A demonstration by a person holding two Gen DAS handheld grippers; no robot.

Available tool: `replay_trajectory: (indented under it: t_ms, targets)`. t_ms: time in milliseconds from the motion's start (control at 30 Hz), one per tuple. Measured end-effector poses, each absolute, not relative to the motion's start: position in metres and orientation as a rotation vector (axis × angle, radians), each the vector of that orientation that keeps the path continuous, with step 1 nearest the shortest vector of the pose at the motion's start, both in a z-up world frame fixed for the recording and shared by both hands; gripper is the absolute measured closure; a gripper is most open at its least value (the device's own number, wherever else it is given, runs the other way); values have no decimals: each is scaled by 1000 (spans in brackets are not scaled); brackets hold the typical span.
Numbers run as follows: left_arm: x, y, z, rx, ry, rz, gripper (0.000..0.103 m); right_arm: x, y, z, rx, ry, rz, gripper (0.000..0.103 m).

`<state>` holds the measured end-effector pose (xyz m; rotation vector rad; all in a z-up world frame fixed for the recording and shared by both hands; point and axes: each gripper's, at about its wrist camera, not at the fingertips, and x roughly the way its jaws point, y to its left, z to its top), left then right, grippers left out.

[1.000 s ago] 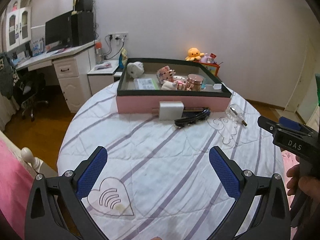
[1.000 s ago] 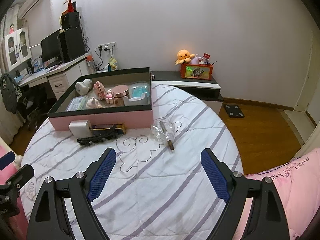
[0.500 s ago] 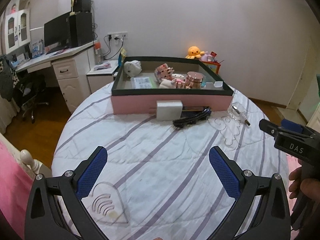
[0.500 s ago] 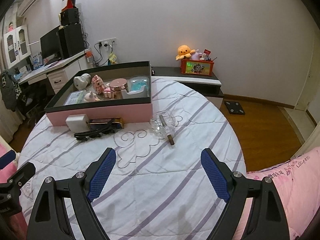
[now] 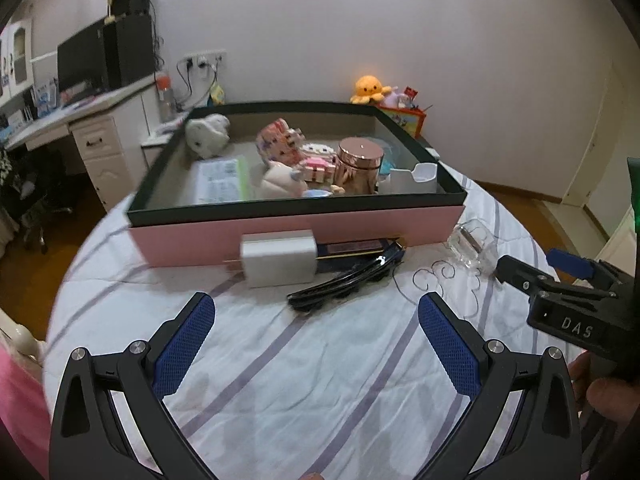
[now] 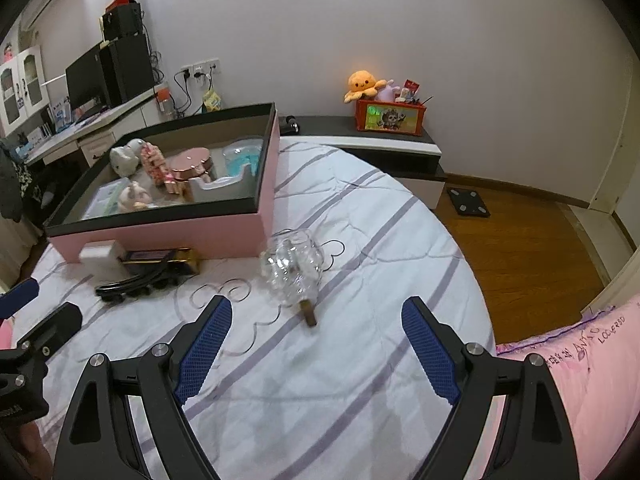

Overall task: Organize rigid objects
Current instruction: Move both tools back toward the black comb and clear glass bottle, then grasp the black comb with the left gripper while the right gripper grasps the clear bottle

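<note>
Left wrist view: bed [image 5: 320, 360] carries pink box [image 5: 360, 226], already loaded with figurines and copper tin [image 5: 358, 164]; so sorting partly done, my read. Still outside, touching or just beside box front: white charger [image 5: 278, 258], black train toy [image 5: 348, 280], clear glass bottle [image 6: 292, 270] with cork at box's right corner. Left hand-held gripper [image 5: 316, 344] angled down at charger and train, jaws spread, empty; right hand-held gripper [image 6: 316, 354] angled down at bottle, spread, empty.
</note>
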<state>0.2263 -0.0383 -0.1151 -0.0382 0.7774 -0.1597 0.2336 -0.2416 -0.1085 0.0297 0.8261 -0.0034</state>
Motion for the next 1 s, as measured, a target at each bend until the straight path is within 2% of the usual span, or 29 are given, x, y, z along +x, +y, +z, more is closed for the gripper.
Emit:
replay_trajectory:
  t_ms: [433,633,700,867,1000]
  targets:
    - [278,-57,-158,-71,924,-62,2,284,-244,-144,2,914,67,15]
    - [280,-54,-159,-102,916,-71,3,293,-238,-148,-22,920,114,16]
    - [278,-51,-158,-115,911,-75,6,294,-234,-148,-36,918,133,26]
    - [270,-41,-156,-111,901,-89,29,287,-230,-145,-31,912,157,48]
    - [269,-36,-153,-131,898,-121,30,282,-227,-143,-25,913,160,51]
